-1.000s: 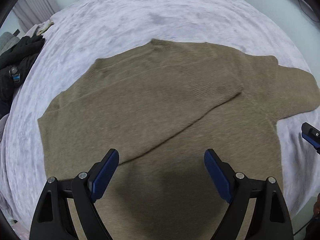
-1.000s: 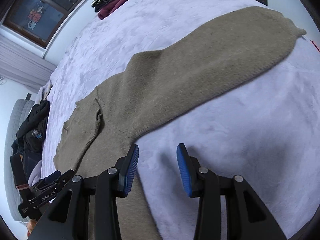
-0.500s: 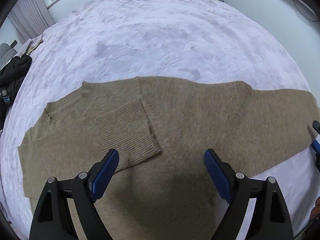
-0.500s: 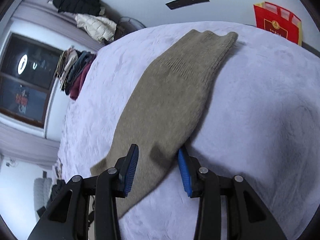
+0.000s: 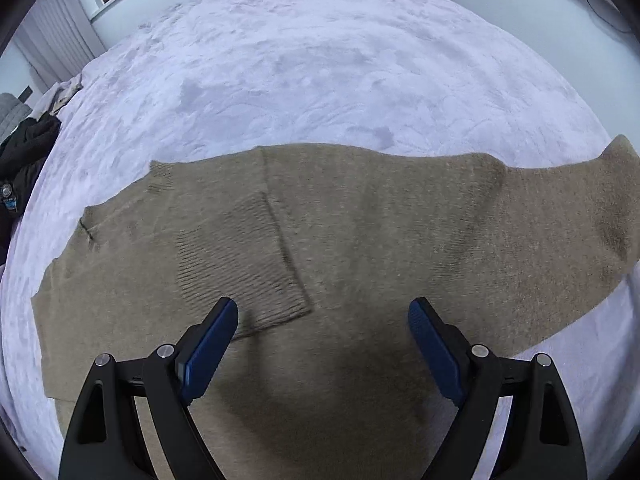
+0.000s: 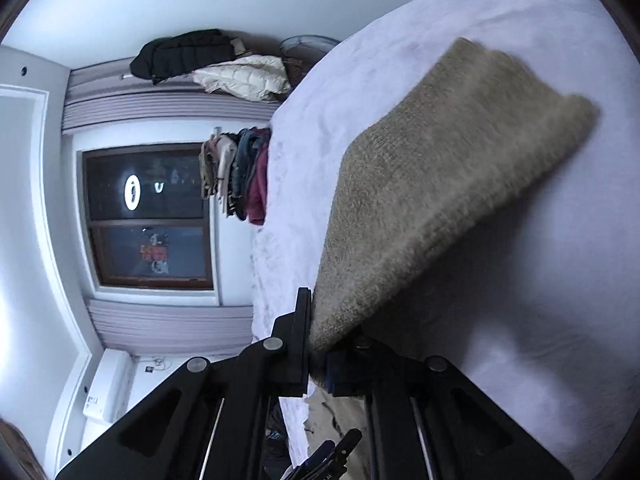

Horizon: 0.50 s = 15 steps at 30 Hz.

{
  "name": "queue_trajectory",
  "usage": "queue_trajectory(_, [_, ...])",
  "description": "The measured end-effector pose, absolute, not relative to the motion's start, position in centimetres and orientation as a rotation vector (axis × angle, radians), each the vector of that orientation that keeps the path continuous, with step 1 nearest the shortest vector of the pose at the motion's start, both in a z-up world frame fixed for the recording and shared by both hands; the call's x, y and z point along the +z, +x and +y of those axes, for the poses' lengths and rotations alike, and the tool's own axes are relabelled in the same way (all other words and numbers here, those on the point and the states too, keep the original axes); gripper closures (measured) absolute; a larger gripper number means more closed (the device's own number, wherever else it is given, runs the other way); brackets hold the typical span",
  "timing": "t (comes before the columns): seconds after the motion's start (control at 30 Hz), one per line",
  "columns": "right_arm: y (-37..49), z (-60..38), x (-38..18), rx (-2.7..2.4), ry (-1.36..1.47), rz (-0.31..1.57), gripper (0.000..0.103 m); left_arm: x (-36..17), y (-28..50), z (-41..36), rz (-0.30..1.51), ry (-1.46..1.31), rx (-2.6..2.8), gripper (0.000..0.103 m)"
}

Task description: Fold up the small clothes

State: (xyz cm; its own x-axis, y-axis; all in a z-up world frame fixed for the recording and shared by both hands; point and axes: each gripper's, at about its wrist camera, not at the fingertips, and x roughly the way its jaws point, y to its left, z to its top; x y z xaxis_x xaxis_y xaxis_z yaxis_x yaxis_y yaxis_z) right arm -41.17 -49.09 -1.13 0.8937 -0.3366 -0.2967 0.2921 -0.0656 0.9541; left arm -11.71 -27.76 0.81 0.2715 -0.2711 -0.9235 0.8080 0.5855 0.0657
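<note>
Olive-brown knit, soft and fuzzy: the sweater (image 5: pixel 360 248) lies flat on the lilac blanket (image 5: pixel 320 60), straight ahead of the left gripper (image 5: pixel 323 322) and running under it. One sleeve (image 5: pixel 244 256) is already folded across the body, its ribbed cuff ending just beyond the left finger (image 5: pixel 212 340). The left gripper's fingers stand wide apart, holding nothing, above the lower body of the garment.

The right gripper (image 6: pixel 318 354) is closed on the other sleeve (image 6: pixel 440 184), pinched at the near edge; the cloth rises away from the tips and looks lifted off the blanket, though motion blur makes its far end hard to read.

This fabric will handle as light but floppy (no stiffness to carry a fold by itself), and the loose knit should grip well between the pads without slipping. It will sag and stretch if hauled from one point, so the sleeve is best taken near the cuff and laid over slowly. For the body fold, I would take the hem at its corners, where the rib gives a firmer edge. The plush blanket may drag on the wool.
</note>
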Motion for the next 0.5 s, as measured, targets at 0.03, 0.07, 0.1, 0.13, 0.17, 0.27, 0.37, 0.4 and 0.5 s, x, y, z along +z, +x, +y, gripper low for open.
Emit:
queue_trajectory(0.03, [-39.7, -49.1, -0.4, -0.48, 1.537, -0.027, 0.097, 1.5, -10.8, -26.5, 1.051, 0.59, -0.783, 0.015])
queue_trajectory(0.07, [-38.2, -48.9, 0.3, -0.447, 1.516, -0.012, 0.097, 2.0, -10.0, -25.4, 1.043, 0.579, -0.775, 0.015])
queue_trajectory(0.1, [-36.1, -48.6, 1.1, -0.415, 1.487, 0.01, 0.097, 2.4, -9.1, -24.0, 1.032, 0.572, -0.76, 0.015])
queue_trajectory(0.13, [-34.5, -48.3, 1.9, -0.387, 1.459, 0.032, 0.097, 2.8, -8.1, -22.8, 1.025, 0.567, -0.743, 0.015])
queue_trajectory(0.17, [-32.3, -47.8, 2.8, -0.348, 1.425, 0.06, 0.097, 3.1, -6.9, -21.2, 1.019, 0.561, -0.72, 0.015])
queue_trajectory(0.27, [-26.2, -45.2, 4.9, -0.238, 1.323, 0.148, 0.097, 3.5, -3.4, -16.9, 1.02, 0.537, -0.638, 0.015])
queue_trajectory(0.37, [-18.3, -40.6, 6.8, -0.111, 1.158, 0.289, 0.097, 3.0, -0.6, -13.2, 1.026, 0.521, -0.556, 0.015])
queue_trajectory(0.4, [-16.2, -39.0, 7.0, -0.08, 1.115, 0.334, 0.097, 2.8, 0.6, -11.5, 1.03, 0.517, -0.52, 0.015])
queue_trajectory(0.5, [-8.8, -32.7, 5.4, -0.018, 0.975, 0.537, 0.097, 1.7, 3.1, -7.6, 1.071, 0.493, -0.437, 0.015])
